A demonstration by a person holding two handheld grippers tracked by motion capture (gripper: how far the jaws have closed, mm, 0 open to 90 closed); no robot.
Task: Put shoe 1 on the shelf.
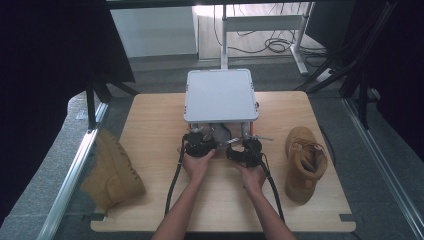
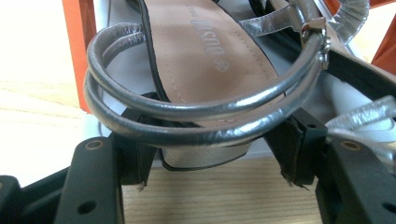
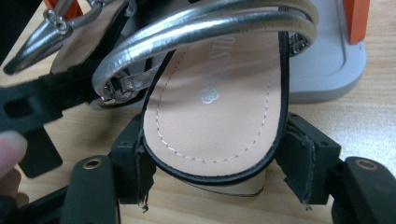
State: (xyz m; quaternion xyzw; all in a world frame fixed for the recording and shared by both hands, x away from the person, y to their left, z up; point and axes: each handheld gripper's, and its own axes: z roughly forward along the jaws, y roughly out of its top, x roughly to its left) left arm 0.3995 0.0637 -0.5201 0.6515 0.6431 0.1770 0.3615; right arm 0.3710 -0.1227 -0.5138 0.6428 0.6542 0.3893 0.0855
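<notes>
Pale wooden tabletop point(image 1: 150, 130) carries the scene, ringed by grey carpet and black curtains. At its centre, just in front of a grey square-lidded shoe rack on orange legs point(image 1: 220, 95), two silver-strapped sandals with tan insoles are gripped at once. The left gripper point(image 2: 212, 149) is clamped on the first silver-strapped sandal point(image 2: 201, 56), its black pads pressing either side of the sole's end beneath two looped silver straps. The right gripper point(image 3: 212, 163) is clamped likewise on the second silver-strapped sandal point(image 3: 219, 102), pads against the black-edged sole, the silver straps arching above. From overhead the left gripper point(image 1: 200, 145) and right gripper point(image 1: 246, 151) sit close together at the rack's front edge, the person's forearms reaching in from below and black cables trailing back. The rack's grey base and orange legs crowd in just behind both sandals. One tan suede boot point(image 1: 304, 162) stands well apart at the right; another tan suede boot point(image 1: 112, 172) lies at the table's left edge.
</notes>
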